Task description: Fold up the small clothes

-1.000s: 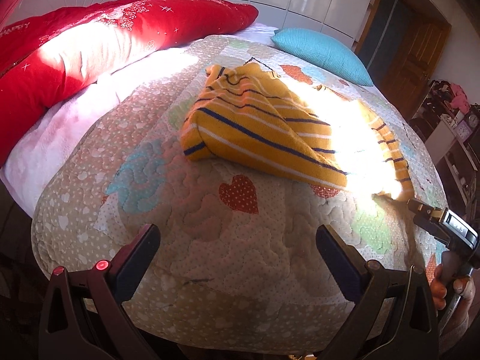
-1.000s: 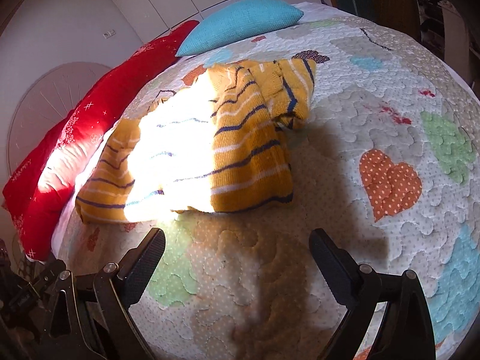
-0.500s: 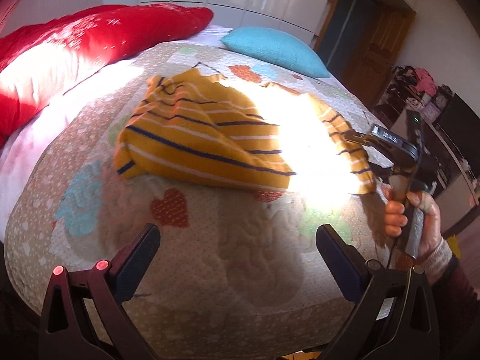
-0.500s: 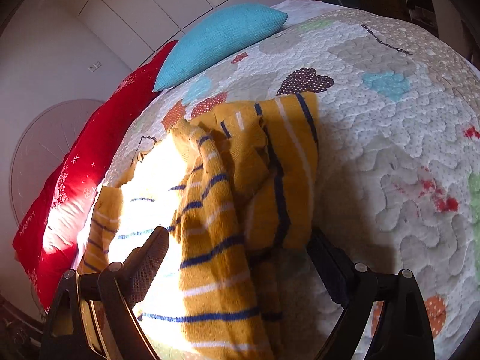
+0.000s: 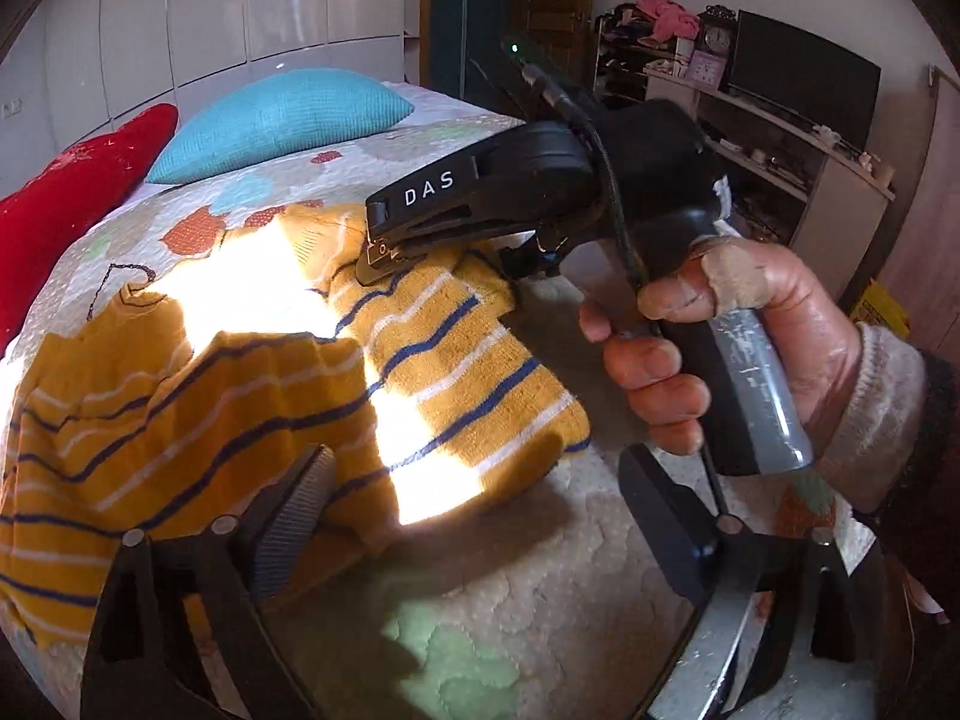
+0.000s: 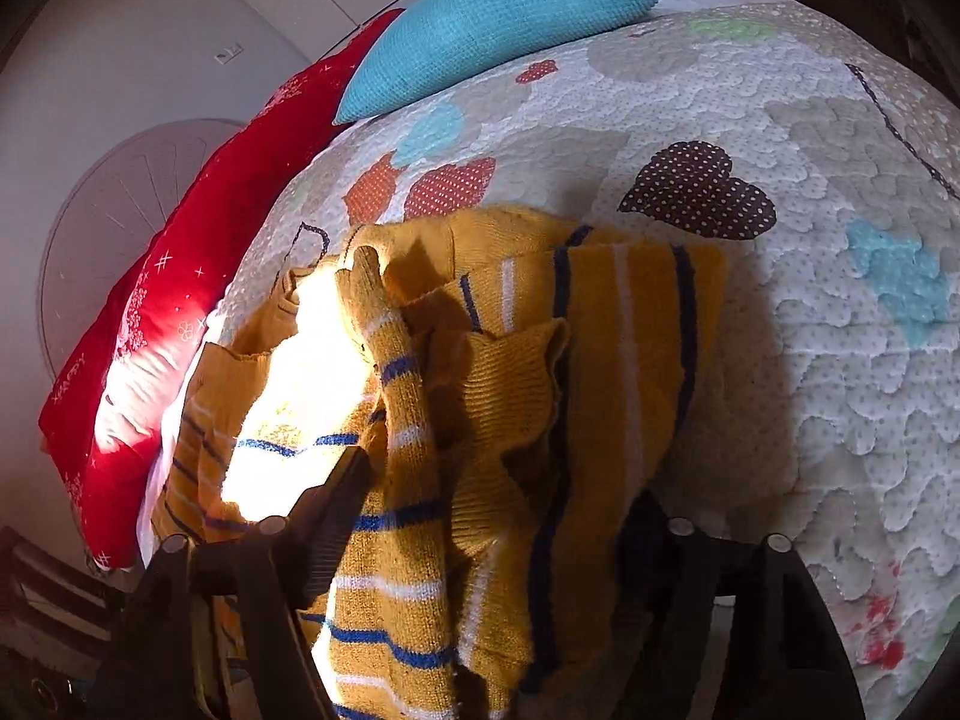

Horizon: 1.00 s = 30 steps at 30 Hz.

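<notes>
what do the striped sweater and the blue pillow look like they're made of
Striped sweater: soft knit, probably wool or acrylic; ribbed stitches and a fuzzy, matte surface show. Blue pillow: a textured woven or waffle-knit cover, judging by its grid of small bumps; matte too.

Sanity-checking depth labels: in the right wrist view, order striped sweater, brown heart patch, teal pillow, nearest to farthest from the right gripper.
1. Striped sweater: between the right gripper's fingers, at the bottom centre.
2. Brown heart patch: on the quilt beyond the sweater, up and to the right.
3. Teal pillow: at the far end of the bed, top of the view.
</notes>
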Available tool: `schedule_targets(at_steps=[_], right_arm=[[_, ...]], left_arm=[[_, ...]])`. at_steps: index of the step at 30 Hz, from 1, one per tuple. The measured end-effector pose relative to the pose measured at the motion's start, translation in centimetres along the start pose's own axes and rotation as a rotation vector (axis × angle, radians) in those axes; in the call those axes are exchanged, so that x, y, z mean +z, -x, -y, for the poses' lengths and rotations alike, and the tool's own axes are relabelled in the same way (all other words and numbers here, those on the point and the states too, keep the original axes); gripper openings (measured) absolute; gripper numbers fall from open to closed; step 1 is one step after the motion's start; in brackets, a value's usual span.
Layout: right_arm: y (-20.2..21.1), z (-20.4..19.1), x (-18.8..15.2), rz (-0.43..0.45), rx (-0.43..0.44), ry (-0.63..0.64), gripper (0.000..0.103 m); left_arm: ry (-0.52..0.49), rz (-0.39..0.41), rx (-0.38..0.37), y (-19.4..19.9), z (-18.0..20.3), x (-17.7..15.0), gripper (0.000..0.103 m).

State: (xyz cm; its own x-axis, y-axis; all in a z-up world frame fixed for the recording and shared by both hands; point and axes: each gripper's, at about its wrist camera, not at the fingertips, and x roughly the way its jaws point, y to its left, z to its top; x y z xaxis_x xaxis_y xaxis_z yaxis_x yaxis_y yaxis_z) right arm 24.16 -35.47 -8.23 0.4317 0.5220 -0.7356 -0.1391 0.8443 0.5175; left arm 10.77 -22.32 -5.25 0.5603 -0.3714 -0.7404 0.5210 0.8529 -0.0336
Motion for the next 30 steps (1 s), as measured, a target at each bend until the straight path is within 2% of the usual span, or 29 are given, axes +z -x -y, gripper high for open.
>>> schedule_targets(at_steps=[1,2,3,6,9,14,18,21,26,30], right_arm=[[-0.2,0.1,0.1,-0.014,0.008,0.003,0.045],[-0.3,0.3,0.2,-0.025,0.029,-0.007,0.038],[-0.2,0.5,0.2,-0.031,0.047,-0.022,0.034],[0.6,-0.1,0.5,-0.022,0.055,-0.044,0.029],[1.9,-2.7,0.9,0.005,0.053,-0.036,0.027],[1.9,-11.3,2.6,0.028,0.020,0.077,0.027],[-1.8,-19.5,3.0,-0.006,-0.042,0.214,0.027],[-6.4,-24.1,2.2,-0.054,-0.075,0.288,0.026],[-13.3,-28.2,0.5,-0.130,-0.129,0.316,0.022],[-15.8,-30.1,-0.2,-0.132,-0.157,0.338,0.024]], left_arm=[[0.008,-0.038,0.007,-1.3,-0.1,0.3,0.052],[0.031,-0.074,0.012,-2.4,-0.4,0.4,0.018],[0.066,-0.080,0.014,-3.0,-1.0,0.4,0.009],[0.195,-0.049,-0.069,-2.1,-3.4,0.7,0.005],[0.285,0.024,-0.101,0.8,-5.8,0.5,0.003],[0.468,0.152,-0.121,6.9,-11.7,-1.2,0.002],[0.620,0.248,-0.058,11.5,-17.7,-4.6,0.001],[0.734,0.261,-0.011,13.5,-22.0,-8.2,0.001],[0.874,0.264,0.030,15.8,-26.0,-14.3,0.001],[0.935,0.266,0.042,16.7,-27.1,-16.8,0.001]])
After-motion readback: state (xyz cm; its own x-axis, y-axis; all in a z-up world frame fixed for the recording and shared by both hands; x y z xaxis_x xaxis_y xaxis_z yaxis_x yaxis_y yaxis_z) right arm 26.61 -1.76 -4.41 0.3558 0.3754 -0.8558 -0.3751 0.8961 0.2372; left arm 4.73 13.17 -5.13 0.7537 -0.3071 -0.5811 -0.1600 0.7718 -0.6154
